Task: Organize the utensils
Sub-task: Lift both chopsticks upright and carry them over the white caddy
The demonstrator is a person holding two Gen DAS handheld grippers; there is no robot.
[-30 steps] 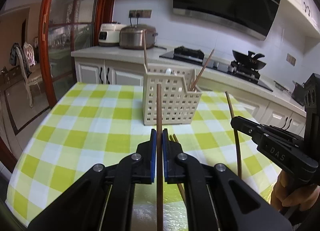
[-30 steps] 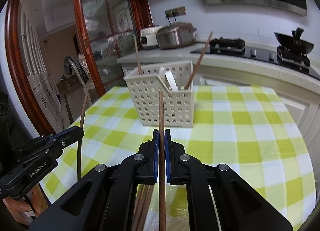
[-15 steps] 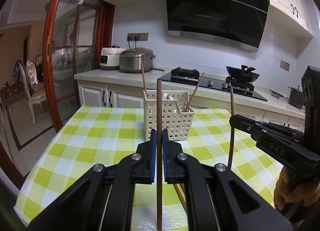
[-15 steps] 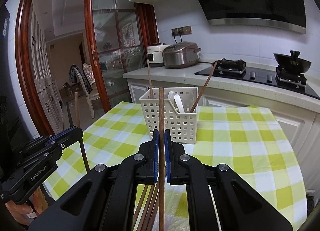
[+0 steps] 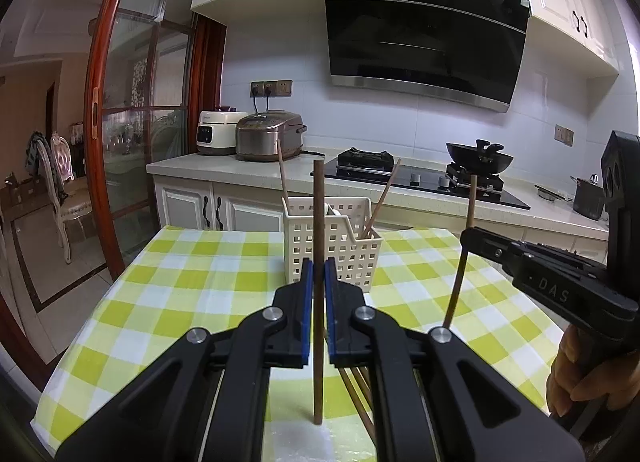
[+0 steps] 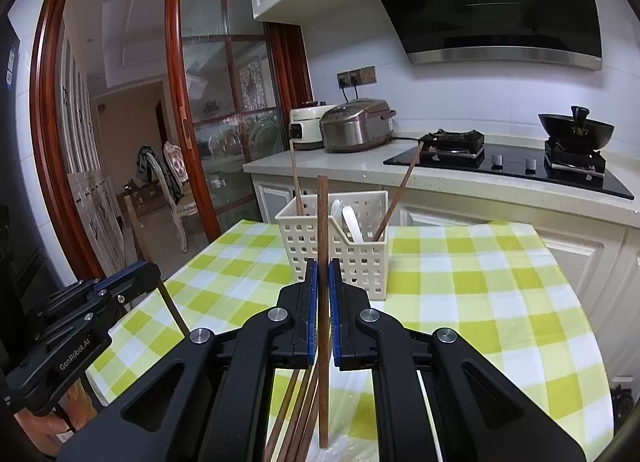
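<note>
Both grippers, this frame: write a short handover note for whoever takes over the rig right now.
Left gripper: shut on one brown chopstick, held upright above the table.
Right gripper: shut on another chopstick, also upright.
White basket stands on the checked tablecloth ahead, already holding two chopsticks and a white spoon.
More loose chopsticks lie on the table below the grippers.
Left: drop both held chopsticks into the basket, then collect the loose ones.
</note>
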